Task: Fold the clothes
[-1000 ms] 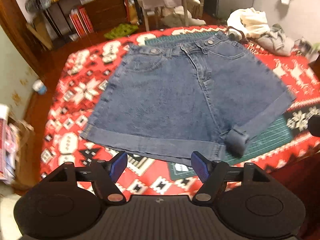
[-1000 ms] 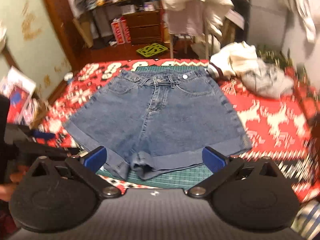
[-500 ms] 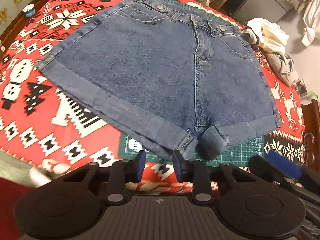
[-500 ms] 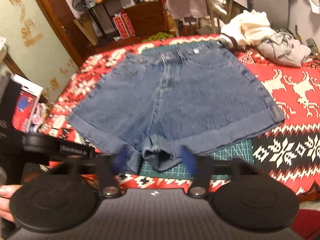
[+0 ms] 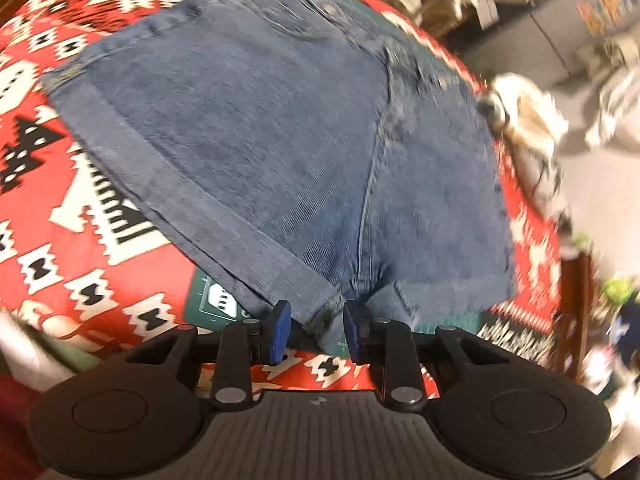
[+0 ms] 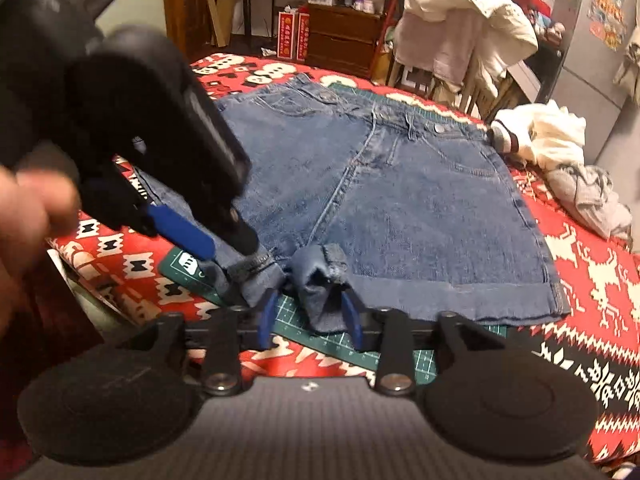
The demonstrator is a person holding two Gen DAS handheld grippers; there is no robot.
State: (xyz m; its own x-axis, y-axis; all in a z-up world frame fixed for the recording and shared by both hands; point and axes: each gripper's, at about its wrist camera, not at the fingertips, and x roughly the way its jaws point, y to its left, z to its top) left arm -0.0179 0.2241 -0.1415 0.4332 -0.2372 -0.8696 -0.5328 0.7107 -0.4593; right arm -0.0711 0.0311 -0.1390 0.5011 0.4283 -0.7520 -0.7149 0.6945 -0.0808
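Both grippers reach the crotch hem of the denim shorts: left gripper and right gripper, each with its 2 fingers part-spread around a cuff fold.

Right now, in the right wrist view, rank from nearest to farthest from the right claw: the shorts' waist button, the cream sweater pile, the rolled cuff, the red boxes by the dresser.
1. Rolled cuff: between the right claw fingers.
2. Waist button: up the denim shorts, slightly right.
3. Cream sweater pile: far right on the blanket.
4. Red boxes: off the bed, back left.

left gripper | right gripper | both narrowed, reached shorts hem (crotch)
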